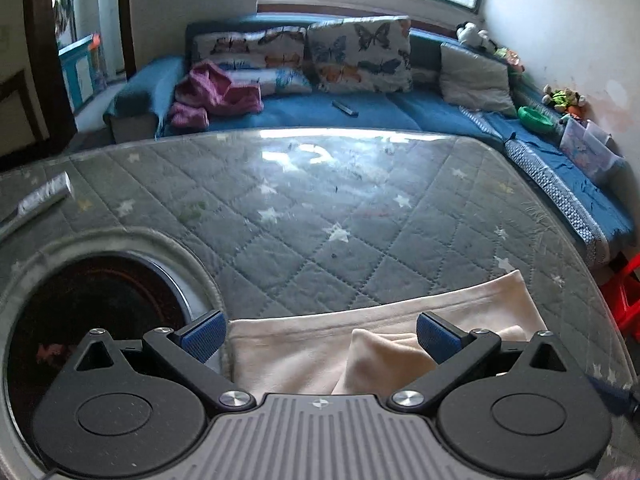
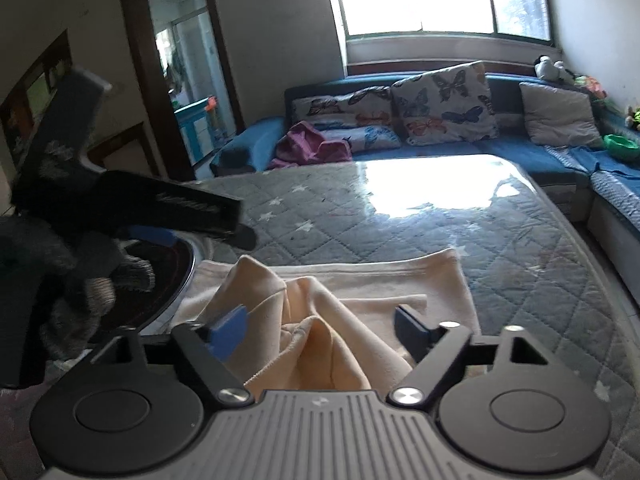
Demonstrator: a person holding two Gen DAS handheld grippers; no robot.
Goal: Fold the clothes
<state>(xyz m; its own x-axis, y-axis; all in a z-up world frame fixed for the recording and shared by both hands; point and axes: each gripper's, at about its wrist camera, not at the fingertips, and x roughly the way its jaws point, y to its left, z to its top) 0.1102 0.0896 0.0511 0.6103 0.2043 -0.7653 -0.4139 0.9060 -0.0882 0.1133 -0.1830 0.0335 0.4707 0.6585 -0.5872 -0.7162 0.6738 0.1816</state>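
A cream garment (image 1: 304, 344) lies at the near edge of the grey quilted table (image 1: 320, 216). Part of it is flat, part is bunched up in folds (image 2: 304, 332). My left gripper (image 1: 320, 336) is open just above the cloth, its blue pads (image 1: 204, 334) wide apart with a raised fold between them. My right gripper (image 2: 320, 330) is open too, low over the bunched folds, and grips nothing. The left gripper's black body (image 2: 152, 204) shows at the left of the right wrist view.
A round hole with a dark burner (image 1: 100, 320) sits in the table at the near left. A grey box (image 1: 44, 196) lies at the table's left edge. A blue corner sofa (image 1: 360, 112) with butterfly cushions, a pink garment (image 1: 216, 92) and toys stands behind.
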